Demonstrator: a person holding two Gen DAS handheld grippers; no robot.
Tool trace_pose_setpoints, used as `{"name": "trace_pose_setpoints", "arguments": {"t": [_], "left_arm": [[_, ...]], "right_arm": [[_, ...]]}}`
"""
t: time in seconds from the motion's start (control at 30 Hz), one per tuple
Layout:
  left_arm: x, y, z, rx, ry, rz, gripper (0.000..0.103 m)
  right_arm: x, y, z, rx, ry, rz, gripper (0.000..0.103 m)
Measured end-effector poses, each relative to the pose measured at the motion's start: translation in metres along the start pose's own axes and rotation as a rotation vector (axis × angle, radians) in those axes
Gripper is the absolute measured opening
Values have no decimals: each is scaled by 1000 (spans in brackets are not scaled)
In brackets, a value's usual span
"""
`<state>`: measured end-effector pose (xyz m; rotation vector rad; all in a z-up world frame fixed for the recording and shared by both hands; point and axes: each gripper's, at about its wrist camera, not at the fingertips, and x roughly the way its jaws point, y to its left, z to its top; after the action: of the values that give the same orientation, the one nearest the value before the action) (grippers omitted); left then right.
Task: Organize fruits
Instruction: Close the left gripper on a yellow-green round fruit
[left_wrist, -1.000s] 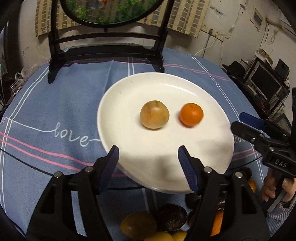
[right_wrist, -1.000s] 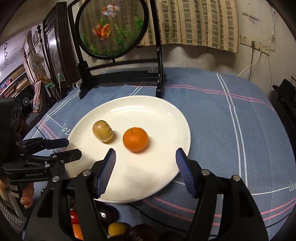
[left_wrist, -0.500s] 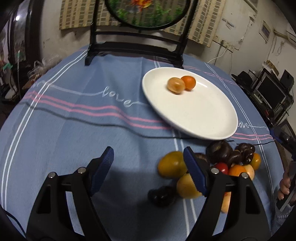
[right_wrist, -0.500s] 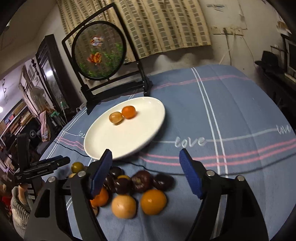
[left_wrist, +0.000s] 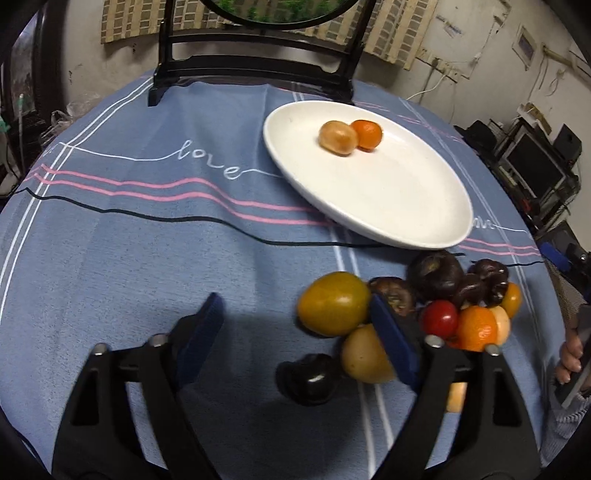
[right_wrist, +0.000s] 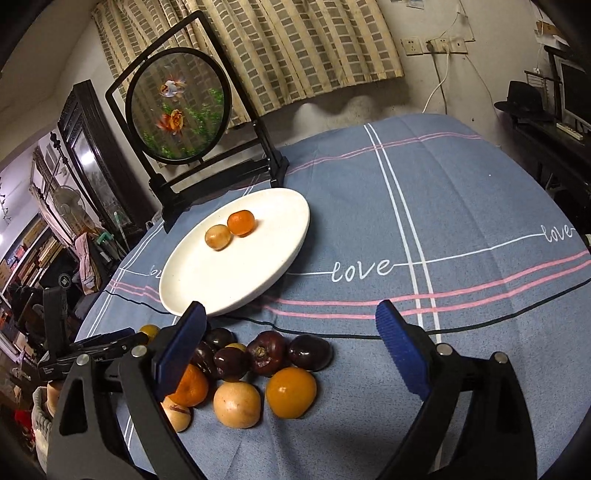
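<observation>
Both the left gripper (left_wrist: 295, 326) and right gripper (right_wrist: 291, 341) hover spread and empty above heaped fruit (right_wrist: 255, 373), jaws just widened; a nudge could roll round pieces off the tablecloth (left_wrist: 147, 258).

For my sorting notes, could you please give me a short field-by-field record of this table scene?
plate: round white plate on the blue tablecloth
on plate: small orange citrus fruit touching a tan round fruit
loose pile: dark purple, orange, yellow and red fruits on the cloth, near the plate
left gripper: open, empty
right gripper: open, empty
</observation>
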<state>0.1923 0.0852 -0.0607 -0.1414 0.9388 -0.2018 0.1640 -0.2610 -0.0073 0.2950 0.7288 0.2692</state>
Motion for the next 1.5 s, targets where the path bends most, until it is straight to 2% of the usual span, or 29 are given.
{"name": "trace_pose_setpoints", "arguments": {"t": [0.1,0.2,0.23,0.33,0.53,0.7,0.8,0.87,0.97,1.03,1.1,1.5], "left_arm": [[-7,10,3,-25,-34,39,90],[-20,26,6,-76,-89,120,89],[-23,33,6,-105,-100,126,89],[-25,40,7,-141,-99,68,89],[-10,18,12,-52,-88,54,87],[-4,7,18,13,-147,121,86],[1,-3,19,76,-148,141,85],[6,-7,20,107,-134,126,79],[13,-10,19,137,-99,97,64],[17,-11,18,147,-74,76,50],[19,-12,15,152,-54,60,45],[23,-11,11,157,-44,69,40]], "right_arm": [[0,-2,0,4,0,-13,93],[-1,-5,0,19,1,-13,93],[-1,-6,1,21,1,-13,93],[-2,-7,1,25,1,-8,93],[-1,-5,0,22,3,-4,94],[3,-6,-1,23,16,-7,94],[5,-4,-2,17,24,-7,94],[5,-2,-3,6,29,-3,94],[6,3,-4,-12,32,1,94],[6,4,-4,-18,35,3,94],[7,6,-5,-25,42,4,94],[10,14,-9,-62,65,13,94]]}}
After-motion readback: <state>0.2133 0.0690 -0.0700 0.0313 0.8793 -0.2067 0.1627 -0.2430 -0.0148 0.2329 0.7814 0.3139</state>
